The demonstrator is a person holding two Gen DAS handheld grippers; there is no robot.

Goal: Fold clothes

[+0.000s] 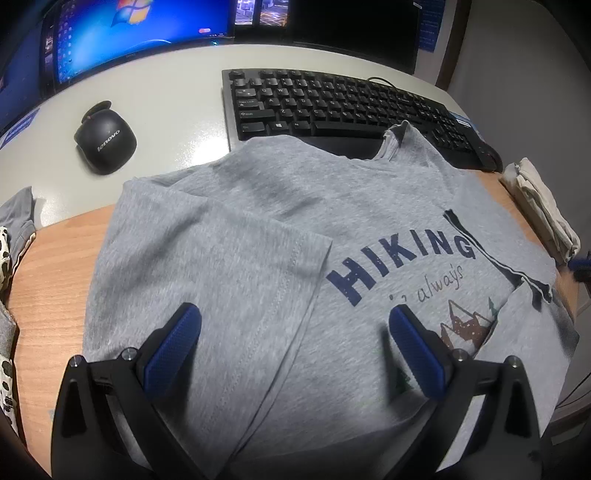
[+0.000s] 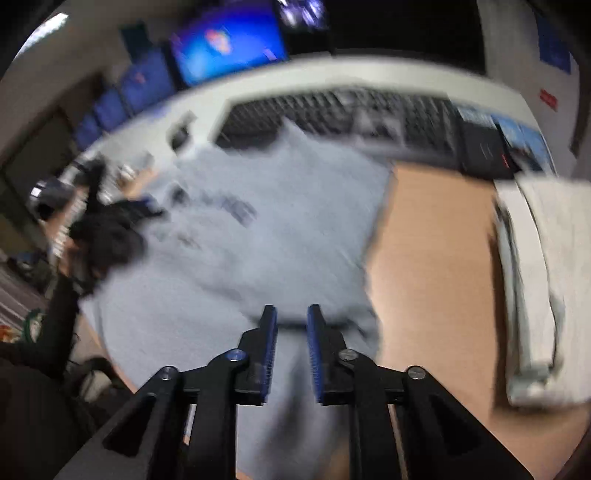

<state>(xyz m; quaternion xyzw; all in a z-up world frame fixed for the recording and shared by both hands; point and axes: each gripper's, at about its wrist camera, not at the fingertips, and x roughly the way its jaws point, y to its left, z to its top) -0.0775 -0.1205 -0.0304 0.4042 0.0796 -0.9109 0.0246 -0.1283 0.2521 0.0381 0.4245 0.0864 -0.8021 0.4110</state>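
Note:
A grey T-shirt (image 1: 258, 229) with a "HIKING" print lies on the wooden desk, its left sleeve folded in over the chest. My left gripper (image 1: 293, 314) is open and empty just above the shirt's lower middle. In the blurred right wrist view the same shirt (image 2: 258, 240) shows, and my right gripper (image 2: 290, 314) is nearly shut on a fold of the shirt's grey fabric at its right edge. The left gripper (image 2: 92, 214) shows there as a dark blur at the left.
A black keyboard (image 1: 351, 107) lies behind the shirt's collar, partly under it. A black Lenovo mouse (image 1: 105, 142) sits at the back left. Folded pale clothes (image 2: 535, 288) are stacked on the desk's right side. Monitors (image 1: 140, 33) stand at the back. Spotted cloth (image 1: 5, 254) lies at the left edge.

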